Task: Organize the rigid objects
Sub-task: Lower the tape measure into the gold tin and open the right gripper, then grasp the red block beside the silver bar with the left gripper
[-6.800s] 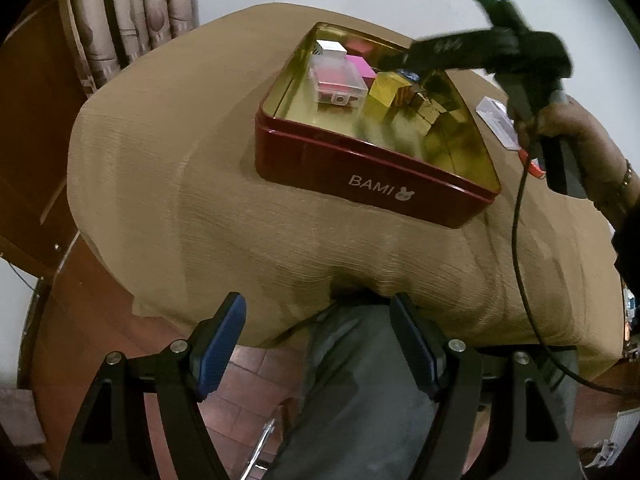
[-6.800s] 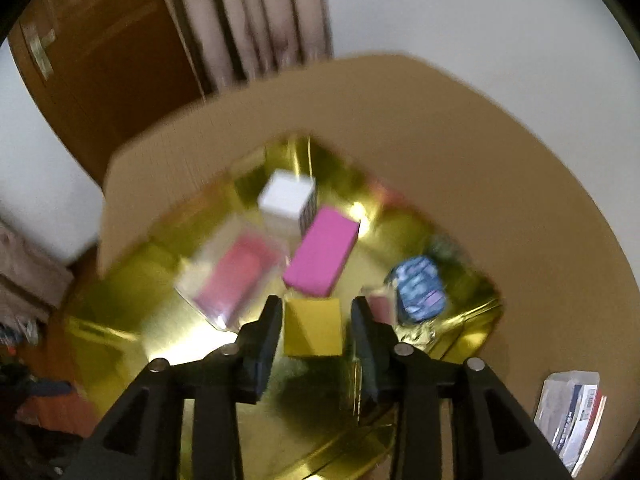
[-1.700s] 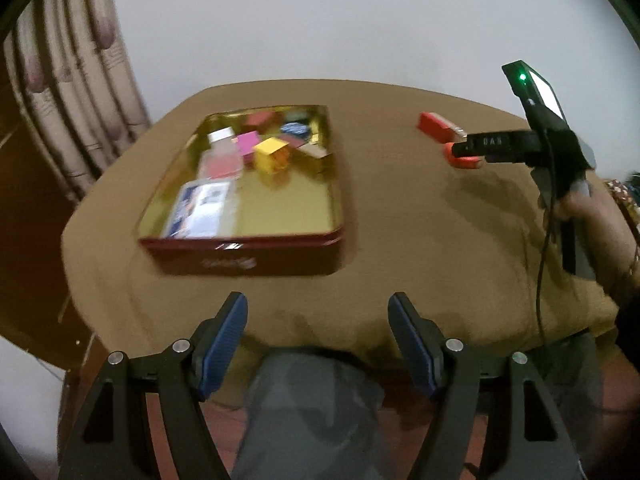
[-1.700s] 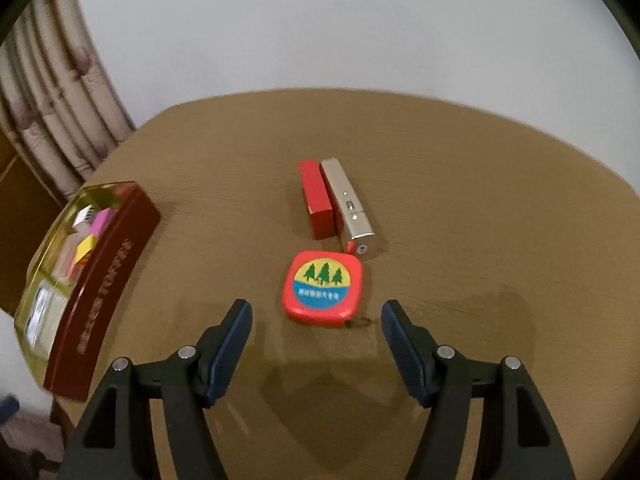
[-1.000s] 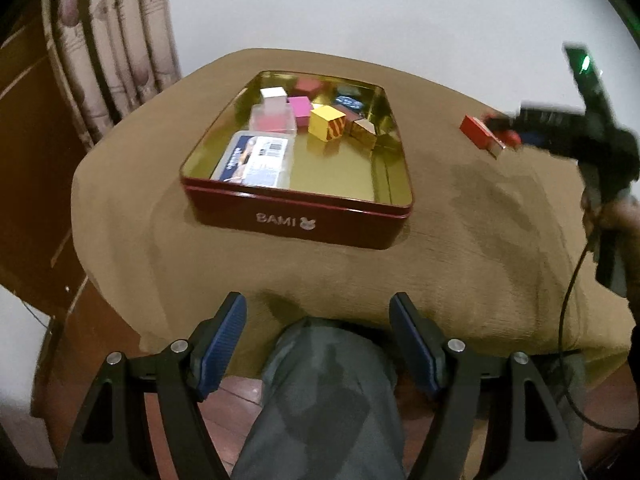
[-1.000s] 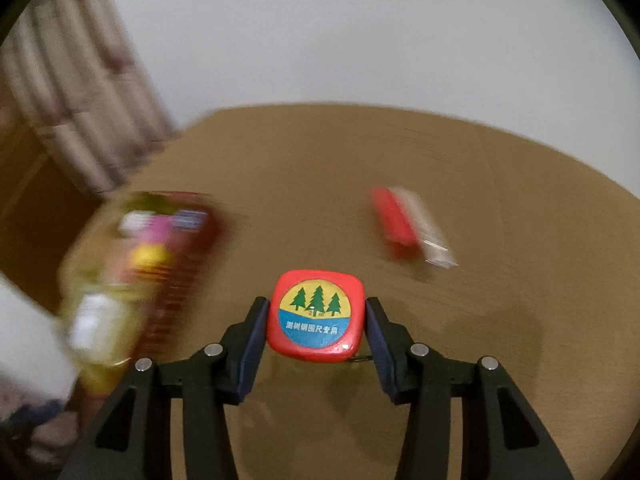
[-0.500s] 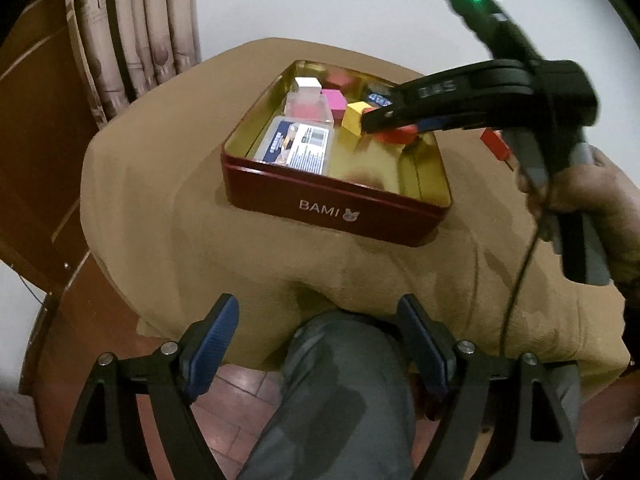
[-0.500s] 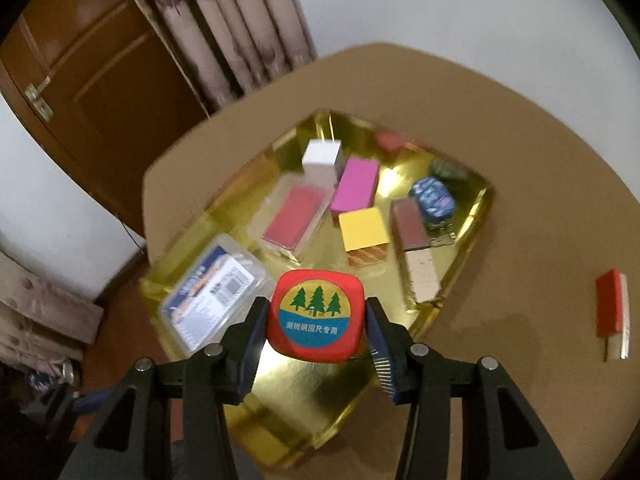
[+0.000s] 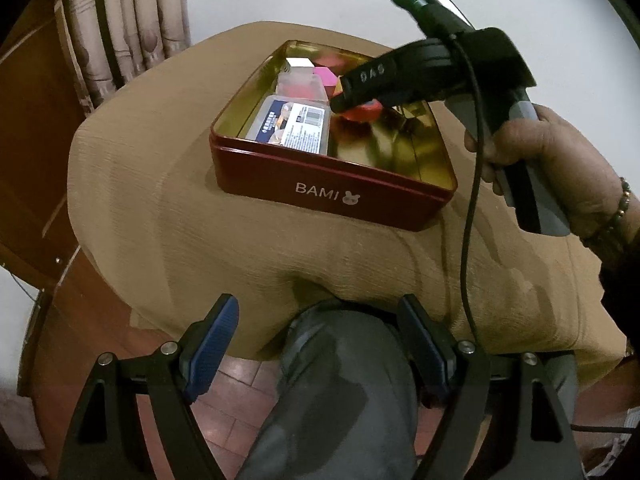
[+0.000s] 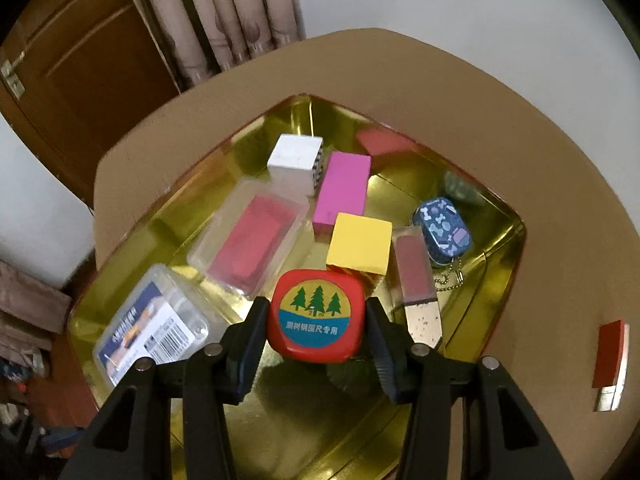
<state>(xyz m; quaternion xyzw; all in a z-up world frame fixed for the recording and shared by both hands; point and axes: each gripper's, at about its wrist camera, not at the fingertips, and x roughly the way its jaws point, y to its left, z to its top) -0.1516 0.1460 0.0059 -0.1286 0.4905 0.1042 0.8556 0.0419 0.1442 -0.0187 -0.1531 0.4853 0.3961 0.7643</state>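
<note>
Your right gripper (image 10: pixel 316 326) pitches steeply down over the red tin (image 9: pixel 332 190), clamped on the red tape measure (image 10: pixel 316 316) above its gold floor. Left gripper (image 9: pixel 318 344) gapes empty near the tin, off the surface edge.

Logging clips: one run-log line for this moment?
right hand-held gripper: shut on red square tape measure | over: gold-lined red tin | left hand-held gripper: open

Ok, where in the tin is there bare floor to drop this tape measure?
Bare gold floor lies under the tape measure, between the labelled clear case and the tin near wall. Crowded beyond: yellow block, pink box, red-filled case.
</note>
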